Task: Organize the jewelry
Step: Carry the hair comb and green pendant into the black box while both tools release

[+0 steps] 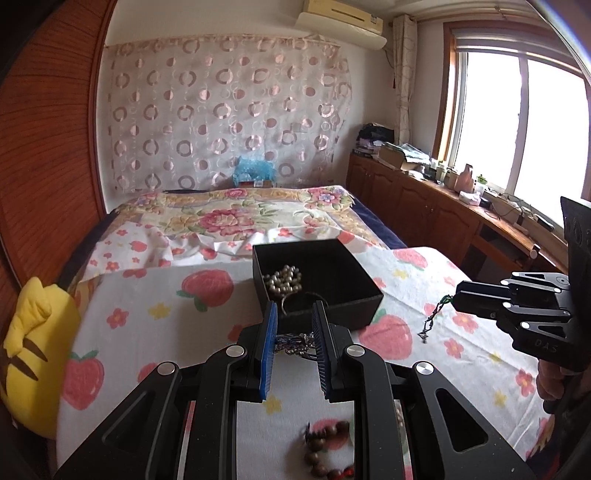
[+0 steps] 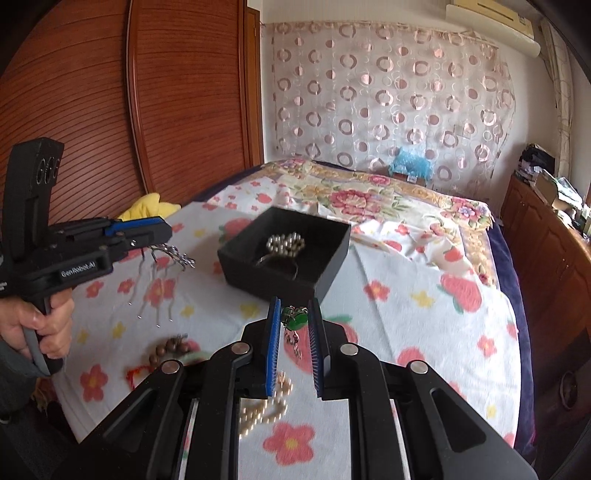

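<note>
A strawberry-print sheet (image 2: 406, 332) is covering the work surface at the foot of a bed (image 1: 229, 210), with a wooden wardrobe (image 2: 147, 110) alongside. A black box (image 2: 288, 251) is sitting on it, holding a pearl strand (image 2: 286, 242). The left gripper (image 1: 293, 325) is gripping a silver chain (image 2: 173, 254); the right gripper (image 2: 293, 317) is pinching what appears to be a green-stone necklace (image 2: 293, 321). Wooden beads (image 1: 325, 454) and another pearl string (image 2: 266, 406) are lying nearby.

Place: a home bedroom
Signs: bed (image 1: 236, 218) with floral cover, wooden wardrobe (image 2: 110, 110), air conditioner (image 1: 343, 22), window (image 1: 517, 122), low cabinets (image 1: 406, 195)
</note>
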Action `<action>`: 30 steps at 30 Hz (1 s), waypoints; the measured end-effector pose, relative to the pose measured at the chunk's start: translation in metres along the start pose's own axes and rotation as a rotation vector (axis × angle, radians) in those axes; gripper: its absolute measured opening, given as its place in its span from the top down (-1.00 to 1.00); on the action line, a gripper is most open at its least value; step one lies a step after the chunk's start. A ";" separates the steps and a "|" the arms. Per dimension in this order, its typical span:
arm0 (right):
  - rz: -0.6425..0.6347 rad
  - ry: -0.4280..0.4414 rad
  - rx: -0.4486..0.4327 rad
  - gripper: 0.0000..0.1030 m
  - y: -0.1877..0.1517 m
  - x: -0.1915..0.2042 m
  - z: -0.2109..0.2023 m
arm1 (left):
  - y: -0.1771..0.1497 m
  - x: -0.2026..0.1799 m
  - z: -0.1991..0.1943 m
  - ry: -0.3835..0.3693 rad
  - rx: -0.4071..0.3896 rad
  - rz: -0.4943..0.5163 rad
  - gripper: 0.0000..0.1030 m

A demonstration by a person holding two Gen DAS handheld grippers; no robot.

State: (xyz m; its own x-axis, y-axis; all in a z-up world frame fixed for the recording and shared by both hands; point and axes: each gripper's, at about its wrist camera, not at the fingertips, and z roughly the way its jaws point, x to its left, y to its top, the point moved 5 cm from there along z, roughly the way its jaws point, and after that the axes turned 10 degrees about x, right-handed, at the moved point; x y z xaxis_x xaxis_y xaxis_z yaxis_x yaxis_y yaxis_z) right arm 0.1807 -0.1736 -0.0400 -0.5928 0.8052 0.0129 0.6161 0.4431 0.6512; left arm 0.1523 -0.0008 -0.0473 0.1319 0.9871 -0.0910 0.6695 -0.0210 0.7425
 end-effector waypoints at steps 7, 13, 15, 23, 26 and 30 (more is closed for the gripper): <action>0.013 -0.004 -0.013 0.68 0.035 -0.009 0.013 | 0.035 0.007 0.022 0.027 -0.014 0.000 0.65; 0.018 -0.024 0.001 0.68 0.052 -0.016 0.027 | 0.059 0.010 0.050 0.046 -0.008 -0.011 0.65; 0.019 -0.030 0.006 0.68 0.056 -0.019 0.030 | 0.066 0.010 0.061 0.052 -0.003 -0.013 0.65; 0.033 -0.039 0.023 0.68 0.068 -0.032 0.047 | 0.073 0.003 0.110 0.073 0.047 0.013 0.65; 0.037 -0.032 0.022 0.68 0.071 -0.034 0.052 | 0.070 0.003 0.119 0.070 0.072 0.015 0.65; 0.039 -0.013 0.017 0.68 0.074 -0.031 0.056 | 0.066 0.009 0.114 0.063 0.071 0.008 0.64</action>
State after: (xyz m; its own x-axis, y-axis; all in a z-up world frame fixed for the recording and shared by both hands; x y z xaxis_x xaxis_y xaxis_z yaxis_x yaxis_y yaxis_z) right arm 0.2738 -0.1438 -0.0353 -0.5611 0.8273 0.0281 0.6473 0.4174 0.6378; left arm 0.2816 -0.0113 -0.0745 0.0932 0.9948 -0.0418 0.7191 -0.0382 0.6939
